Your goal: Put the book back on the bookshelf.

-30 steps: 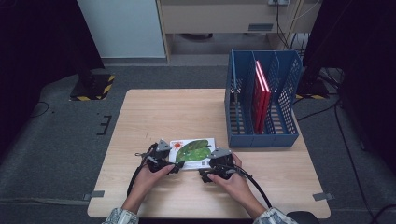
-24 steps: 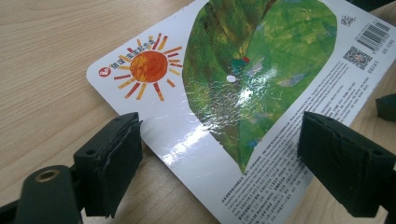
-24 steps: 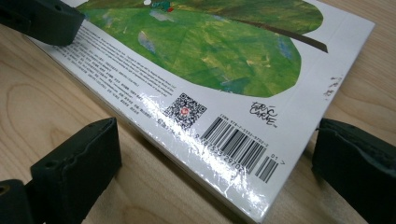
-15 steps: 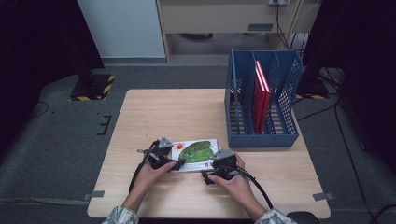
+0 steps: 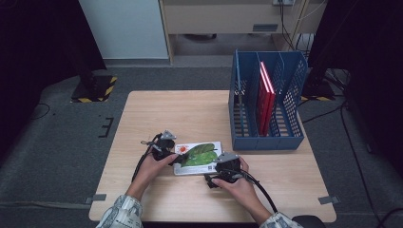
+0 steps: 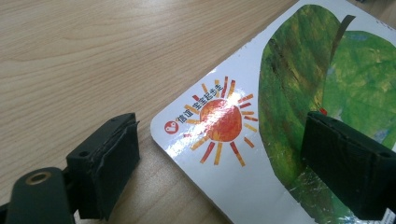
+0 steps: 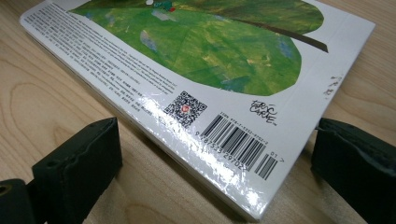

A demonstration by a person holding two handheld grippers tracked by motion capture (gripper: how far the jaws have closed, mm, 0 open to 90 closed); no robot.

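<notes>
So I've got the book lying flat on the table, back cover up, right between my 2 grippers. Left gripper has been opening its jaws and they're spread now, straddling the sun-logo corner, pads not touching it. Right gripper is spread wide too, barcode corner sitting in the gap, nothing pinched. Blue rack is well off past the right one.
</notes>
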